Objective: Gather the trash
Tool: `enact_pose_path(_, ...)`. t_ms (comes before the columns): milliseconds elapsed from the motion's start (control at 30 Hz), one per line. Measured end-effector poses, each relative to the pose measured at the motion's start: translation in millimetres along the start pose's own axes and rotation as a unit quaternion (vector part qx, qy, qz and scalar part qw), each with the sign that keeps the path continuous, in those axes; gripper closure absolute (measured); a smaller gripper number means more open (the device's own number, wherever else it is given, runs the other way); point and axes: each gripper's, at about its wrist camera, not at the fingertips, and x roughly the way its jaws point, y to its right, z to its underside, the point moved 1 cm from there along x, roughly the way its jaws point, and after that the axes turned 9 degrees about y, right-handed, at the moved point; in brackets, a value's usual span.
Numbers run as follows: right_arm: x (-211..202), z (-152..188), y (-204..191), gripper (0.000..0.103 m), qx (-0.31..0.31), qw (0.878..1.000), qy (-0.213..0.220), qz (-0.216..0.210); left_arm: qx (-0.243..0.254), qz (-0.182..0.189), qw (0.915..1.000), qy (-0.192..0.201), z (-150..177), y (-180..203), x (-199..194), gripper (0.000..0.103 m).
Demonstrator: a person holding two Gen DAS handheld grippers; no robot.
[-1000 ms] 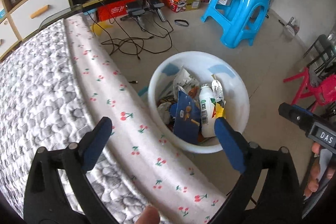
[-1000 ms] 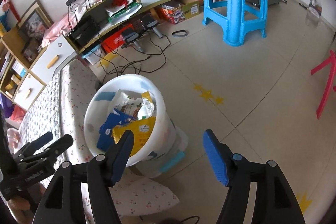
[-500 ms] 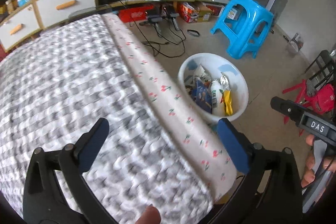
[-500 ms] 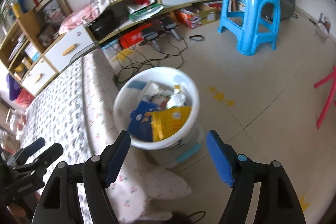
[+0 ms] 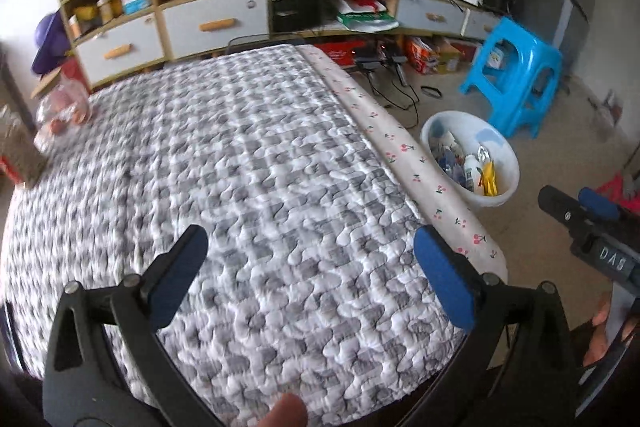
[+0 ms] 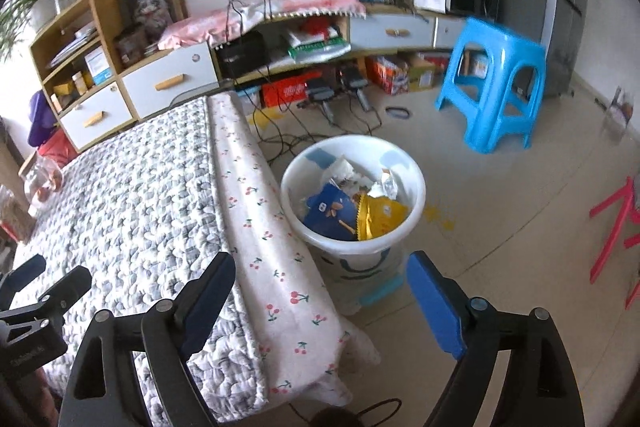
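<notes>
beside the quilted bed [image 5: 256, 195] our trash sits in the white bin [image 6: 414, 183]. left claw [image 5: 308, 279] gapes empty, right claw [image 6: 320, 303] is opening, empty; we scan slowly for leftover scraps.

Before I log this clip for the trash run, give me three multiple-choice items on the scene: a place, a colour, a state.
1. Where does the white bin stand?
A. on the floor beside the bed
B. on the bed
C. under the stool

2. What colour is the plastic stool?
A. red
B. blue
C. green

3. What is between the right gripper's pads?
A. a bottle
B. a wrapper
C. nothing

Answers: 1 A, its base sits on the tiles against the bed's cherry-print edge. 2 B, it is bright blue all over. 3 C, the jaws are opening and nothing is between them.
</notes>
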Motion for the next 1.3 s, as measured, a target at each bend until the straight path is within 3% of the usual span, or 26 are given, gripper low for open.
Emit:
enact_pose_path(167, -8, 14, -18, 0.014, -0.021, 0.999, 0.031, -0.001, -0.018, -0.013, 0.9995, 0.020, 13, -7, -7, 0.001)
enact_pose_path(300, -3, 19, -27, 0.014, -0.029, 0.999, 0.025, -0.008, -0.025, -0.027, 0.9985, 0.041, 17, -11, -11, 0.001)
enact_pose_path(1300, 3, 26, -34, 0.014, -0.041, 0.999, 0.020, -0.010, -0.033, -0.007, 0.9992, 0.022, 23, -9, -10, 0.001)
